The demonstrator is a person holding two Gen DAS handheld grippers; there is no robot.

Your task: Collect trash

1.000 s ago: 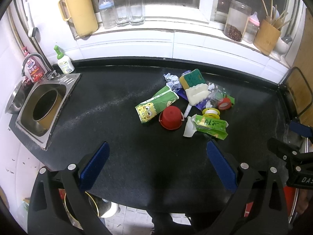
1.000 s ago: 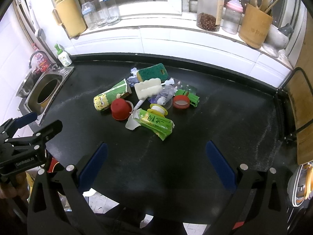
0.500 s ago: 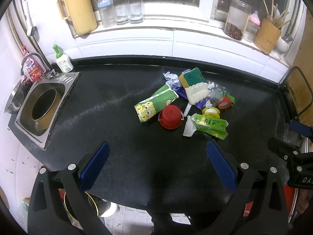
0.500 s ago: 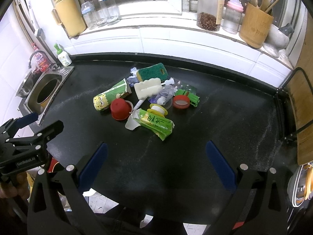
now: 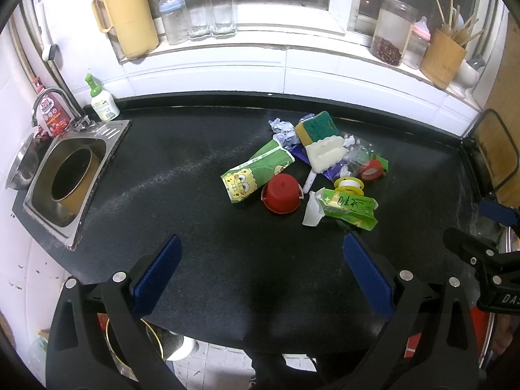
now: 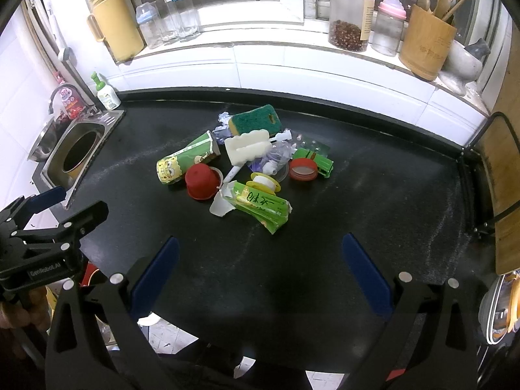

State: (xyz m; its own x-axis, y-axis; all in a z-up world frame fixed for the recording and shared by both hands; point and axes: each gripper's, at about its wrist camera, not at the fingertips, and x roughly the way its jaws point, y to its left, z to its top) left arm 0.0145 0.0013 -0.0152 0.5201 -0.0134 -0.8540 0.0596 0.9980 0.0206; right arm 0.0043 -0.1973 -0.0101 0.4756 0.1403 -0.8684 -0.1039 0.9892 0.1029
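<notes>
On the black surface, the trash lies in one heap toward the back: a red cup beside a cartoon carton, a sponge and a green wrapper. Both tools, left and right, hang near the front edge, fingers wide apart, holding nothing, well short of the heap.
</notes>
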